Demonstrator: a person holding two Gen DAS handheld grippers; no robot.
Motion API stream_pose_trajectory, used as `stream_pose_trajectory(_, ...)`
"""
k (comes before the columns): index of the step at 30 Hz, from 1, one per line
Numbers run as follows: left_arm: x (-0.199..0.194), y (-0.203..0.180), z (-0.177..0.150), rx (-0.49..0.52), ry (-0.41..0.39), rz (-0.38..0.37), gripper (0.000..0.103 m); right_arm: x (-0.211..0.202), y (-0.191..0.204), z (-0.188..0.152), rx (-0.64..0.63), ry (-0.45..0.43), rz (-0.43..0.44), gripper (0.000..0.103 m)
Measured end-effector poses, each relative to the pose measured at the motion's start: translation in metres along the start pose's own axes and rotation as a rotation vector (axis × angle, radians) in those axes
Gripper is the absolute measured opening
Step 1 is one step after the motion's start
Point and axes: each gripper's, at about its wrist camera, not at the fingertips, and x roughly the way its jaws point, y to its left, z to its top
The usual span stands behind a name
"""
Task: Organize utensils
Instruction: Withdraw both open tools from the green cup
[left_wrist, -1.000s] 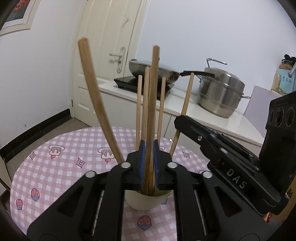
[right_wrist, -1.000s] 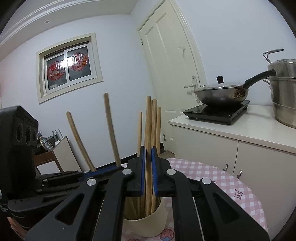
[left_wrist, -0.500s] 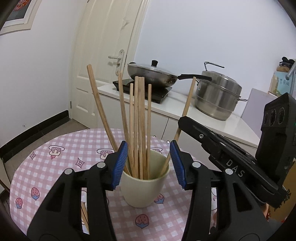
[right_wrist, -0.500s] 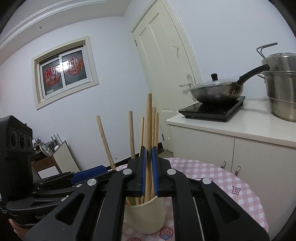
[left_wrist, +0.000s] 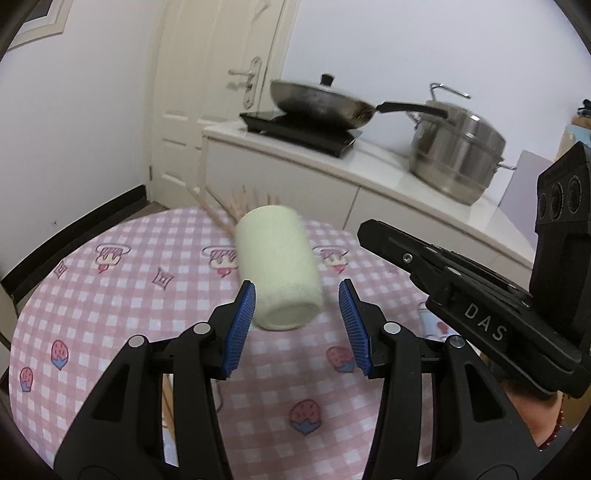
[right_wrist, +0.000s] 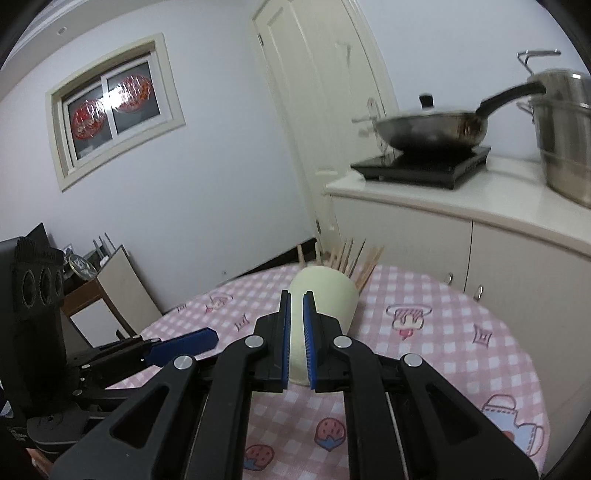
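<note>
1. The cream cup (left_wrist: 277, 269) lies tipped on its side at the centre of the left wrist view, its base toward the camera, on the pink checked tablecloth (left_wrist: 122, 295).
2. Wooden chopsticks (left_wrist: 236, 201) fan out of its far mouth, blurred.
3. The left gripper (left_wrist: 297, 325) stands wide, its blue pads either side of the cup's base and holding nothing.
4. The right gripper (right_wrist: 296, 339) is nearly closed, with only a narrow gap and nothing between its pads; the cup shows behind them.
5. A wok (right_wrist: 432, 129) and a steel pot (left_wrist: 456, 158) sit on the counter at upper right.
</note>
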Motion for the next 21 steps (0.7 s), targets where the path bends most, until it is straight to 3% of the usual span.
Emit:
stream_pose_trajectory(6,0.006,0.021,-0.004,-0.064,0.025,0.003,0.047,0.024,-0.004,-0.015,0.019,0.103,-0.014,0.007)
stream_pose_trajectory(12,0.007,0.028,-0.006,-0.077,0.041,0.019,0.047,0.025,-0.003,-0.020,0.031,0.109,-0.009,0.010)
stream_pose_trajectory(16,0.005,0.031,-0.005,-0.088,0.036,0.022,0.047,0.022,0.001,-0.016,0.019,0.092,-0.012,0.015)
stream_pose_trajectory(21,-0.003,0.034,-0.002,-0.084,0.034,0.050,0.047,0.017,0.004,-0.013,0.015,0.080,-0.015,0.030)
